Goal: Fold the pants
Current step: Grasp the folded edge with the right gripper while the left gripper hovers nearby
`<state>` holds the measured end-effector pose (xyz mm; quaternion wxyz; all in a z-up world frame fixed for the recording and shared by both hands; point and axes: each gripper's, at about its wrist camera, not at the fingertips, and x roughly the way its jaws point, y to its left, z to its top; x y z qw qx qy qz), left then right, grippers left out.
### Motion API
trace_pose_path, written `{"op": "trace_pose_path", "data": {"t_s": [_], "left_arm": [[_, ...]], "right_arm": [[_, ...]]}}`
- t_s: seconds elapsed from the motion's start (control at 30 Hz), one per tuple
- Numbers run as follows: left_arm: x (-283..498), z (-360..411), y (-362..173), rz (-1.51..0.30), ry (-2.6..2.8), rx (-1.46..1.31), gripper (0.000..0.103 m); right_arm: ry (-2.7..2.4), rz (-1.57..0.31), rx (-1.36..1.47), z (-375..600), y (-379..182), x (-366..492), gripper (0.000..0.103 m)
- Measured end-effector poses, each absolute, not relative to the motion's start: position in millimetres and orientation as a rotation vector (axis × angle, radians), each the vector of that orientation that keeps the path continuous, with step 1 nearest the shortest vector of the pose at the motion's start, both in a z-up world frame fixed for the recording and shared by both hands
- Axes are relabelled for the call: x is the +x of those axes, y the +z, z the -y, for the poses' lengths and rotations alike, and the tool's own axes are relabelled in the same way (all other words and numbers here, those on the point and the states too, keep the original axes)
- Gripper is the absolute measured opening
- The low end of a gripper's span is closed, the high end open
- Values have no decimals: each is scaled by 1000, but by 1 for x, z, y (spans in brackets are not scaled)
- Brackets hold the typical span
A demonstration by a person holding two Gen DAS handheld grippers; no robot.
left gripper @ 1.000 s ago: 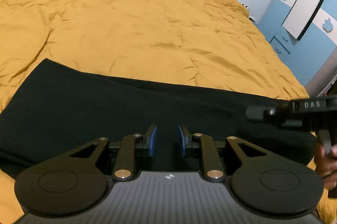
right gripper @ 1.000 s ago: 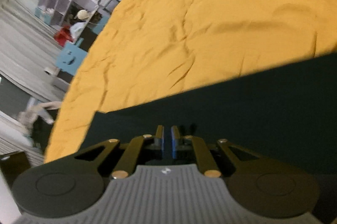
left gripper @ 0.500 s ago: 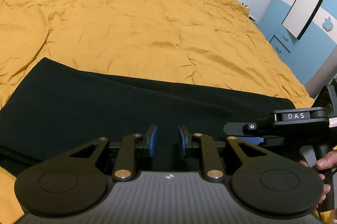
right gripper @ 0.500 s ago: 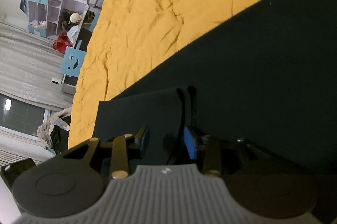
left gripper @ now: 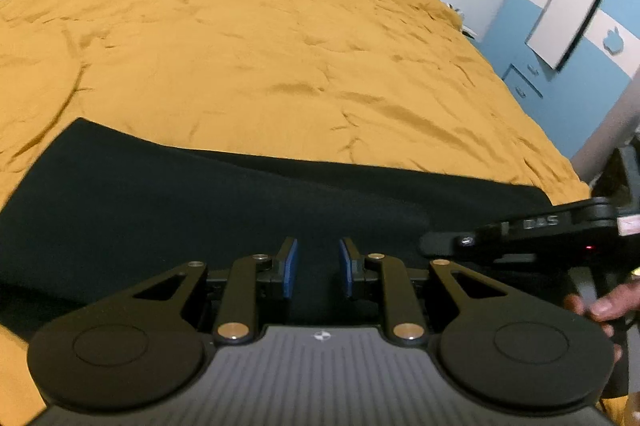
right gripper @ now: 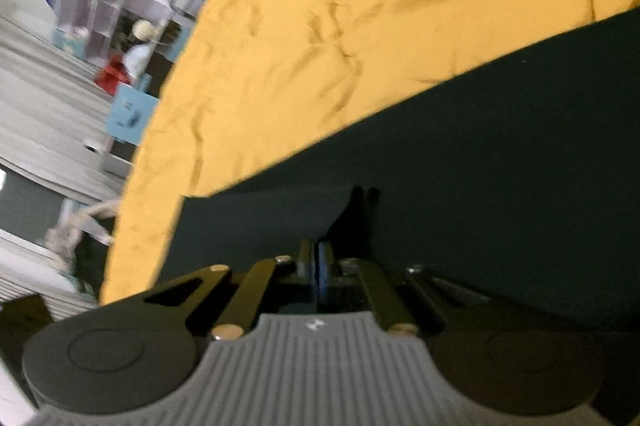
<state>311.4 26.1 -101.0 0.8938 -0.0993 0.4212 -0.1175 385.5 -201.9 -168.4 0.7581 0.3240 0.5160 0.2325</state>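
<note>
Both grippers are hovering low over the black pants [left gripper: 240, 201]: our right gripper [right gripper: 318, 258], spread half a second ago, is now pinching a raised fold, while our left gripper [left gripper: 314, 260] is staying parted above flat cloth. Beyond, the pants are lying smooth across the mustard bedspread [left gripper: 260, 45].

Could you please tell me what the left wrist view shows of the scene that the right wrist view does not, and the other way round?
Only the left wrist view shows the left gripper, its blue pads parted over the black pants, blue cabinets with apple shapes, and a hand on the other tool's handle. Only the right wrist view shows the right gripper closed with a raised fold of the pants between its pads, and blue shelving beside the bed. Both show the pants lying on the mustard bedspread.
</note>
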Motion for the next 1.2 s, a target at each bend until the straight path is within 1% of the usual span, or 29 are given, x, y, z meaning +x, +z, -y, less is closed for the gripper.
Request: {"op": "trace_pose_path", "data": {"t_s": [0.07,0.1,0.13,0.2,0.27,0.4,0.47,0.5,0.53,0.6,0.7,0.93,1.1,1.2], "left_arm": [[314,-18,-108,-899,-261,-187,24],[315,-16,-111,-915,-268,-182,24],[315,-14,-114,-928,-271,-178,24],[313,-12,-116,-931,-274,-173,24],[313,-14,-115,-932,-274,-186,24],[314,-16,-114,-933,-258,-198,24],[313,-19,-111,-922,-251,-208,24],[313,-21,-109,-918,-248,-213,24],[313,-24,-107,-911,-240,-218,24],[311,-28,-101,-896,-219,-220,24],[308,-36,-89,-859,-188,-217,24],[301,-68,-50,-758,-93,-222,24],[303,-78,-35,-725,-64,-211,24],[308,-75,-35,-726,-75,-204,24]], "right_arm": [[491,-1138,710,205,-173,384,1],[485,-1136,718,208,-173,381,4],[488,-1130,734,212,-172,378,15],[495,-1120,771,220,-172,374,32],[503,-1144,813,224,-178,375,31],[511,-1184,875,218,-197,379,24],[517,-1189,919,215,-205,382,16],[526,-1192,935,213,-208,383,8],[524,-1195,946,213,-210,382,4],[525,-1175,944,213,-204,381,0],[560,-1112,874,208,-173,380,0],[652,-963,644,219,-55,390,0],[617,-945,571,264,3,408,0],[574,-966,525,299,18,416,0]]}}
